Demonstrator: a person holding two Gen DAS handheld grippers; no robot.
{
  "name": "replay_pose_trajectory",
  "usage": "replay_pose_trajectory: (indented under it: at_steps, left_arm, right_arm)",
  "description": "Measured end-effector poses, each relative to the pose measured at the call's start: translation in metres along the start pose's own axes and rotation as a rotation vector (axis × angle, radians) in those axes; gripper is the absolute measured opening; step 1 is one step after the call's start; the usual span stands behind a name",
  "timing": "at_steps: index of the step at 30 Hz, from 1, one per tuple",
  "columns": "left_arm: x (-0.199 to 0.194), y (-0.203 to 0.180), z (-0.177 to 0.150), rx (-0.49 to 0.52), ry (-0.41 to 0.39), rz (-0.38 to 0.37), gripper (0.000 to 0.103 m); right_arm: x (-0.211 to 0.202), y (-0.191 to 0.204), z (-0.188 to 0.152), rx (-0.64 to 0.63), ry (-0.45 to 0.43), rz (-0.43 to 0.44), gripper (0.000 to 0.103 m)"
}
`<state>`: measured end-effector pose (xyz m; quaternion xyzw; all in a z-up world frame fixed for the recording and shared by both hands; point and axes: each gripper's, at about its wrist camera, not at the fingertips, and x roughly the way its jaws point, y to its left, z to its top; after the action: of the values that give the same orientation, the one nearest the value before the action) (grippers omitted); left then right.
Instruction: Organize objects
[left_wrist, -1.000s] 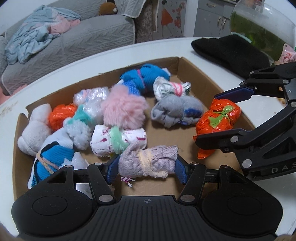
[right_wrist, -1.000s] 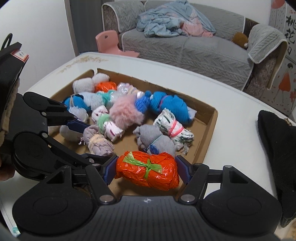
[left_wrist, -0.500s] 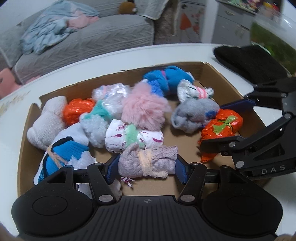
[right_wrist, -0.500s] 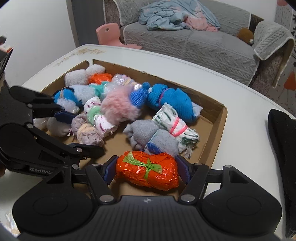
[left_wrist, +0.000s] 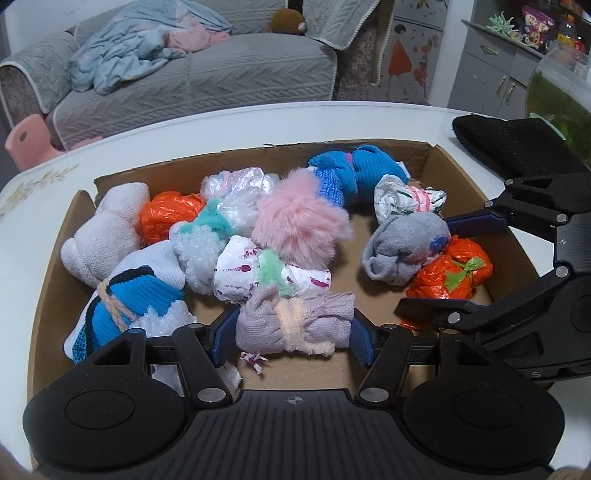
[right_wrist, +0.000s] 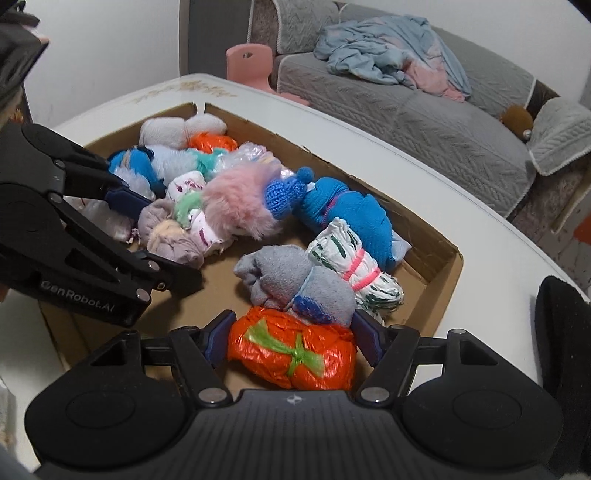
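We hold a gripper in each hand over a shallow cardboard box (left_wrist: 59, 266) on the white bench (left_wrist: 229, 125). The left gripper (left_wrist: 293, 334) has its fingers clamped on the ends of a mauve sock roll (left_wrist: 295, 321) tied with a pale band; the roll sits low at the near side of the box, and we cannot tell whether it touches the floor. In the right wrist view the right gripper (right_wrist: 293, 349) has an orange bag bundle (right_wrist: 291, 354) tied with a green strip between its fingers; the jaws are opening, the left finger sits at the bundle's end and a thin gap shows at the right one. That bundle lies in the near right corner of the box, touching a grey sock roll (right_wrist: 291, 284). Behind the grey roll lies a white bag bundle (right_wrist: 354, 266) bound with a pink band, and beyond it a blue sock roll (right_wrist: 347, 218). A pink fluffy ball (left_wrist: 299, 225) sits mid-box, beside a white bundle with a green tie (left_wrist: 258, 275). On the left side are a second orange bundle (left_wrist: 170, 218), a white sock roll (left_wrist: 107, 232) and a blue-and-white sock (left_wrist: 125, 302) tied with string. A black cloth (left_wrist: 509, 144) lies on the bench outside the box on the right. A grey sofa (left_wrist: 207, 81) with crumpled clothes stands beyond.
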<state>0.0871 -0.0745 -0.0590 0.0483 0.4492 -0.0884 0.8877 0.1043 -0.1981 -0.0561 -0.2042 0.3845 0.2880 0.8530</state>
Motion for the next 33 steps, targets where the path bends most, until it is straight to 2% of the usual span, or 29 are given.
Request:
replay_pose_trajectory:
  at_steps: [9,11,14,24,33]
  left_arm:
    - [-0.001,0.002,0.001,-0.022,0.014,0.011,0.071]
    - [-0.001,0.004,0.003,-0.045,0.02,0.004,0.081]
    - [-0.002,0.006,0.005,-0.066,0.028,0.0,0.085]
    - [-0.006,0.016,0.009,-0.153,0.074,-0.041,0.089]
    - [-0.035,0.015,0.009,-0.148,0.037,-0.05,0.091]
  right_arm:
    - [0.0,-0.002,0.001,0.002,0.022,-0.01,0.067]
    - [-0.001,0.0,0.002,0.001,0.027,-0.014,0.077]
    - [-0.004,0.005,0.002,-0.013,0.035,-0.026,0.08]
    - [-0.01,0.004,0.005,0.015,0.066,-0.051,0.083]
    - [-0.028,0.006,0.008,0.041,0.043,-0.061,0.085]
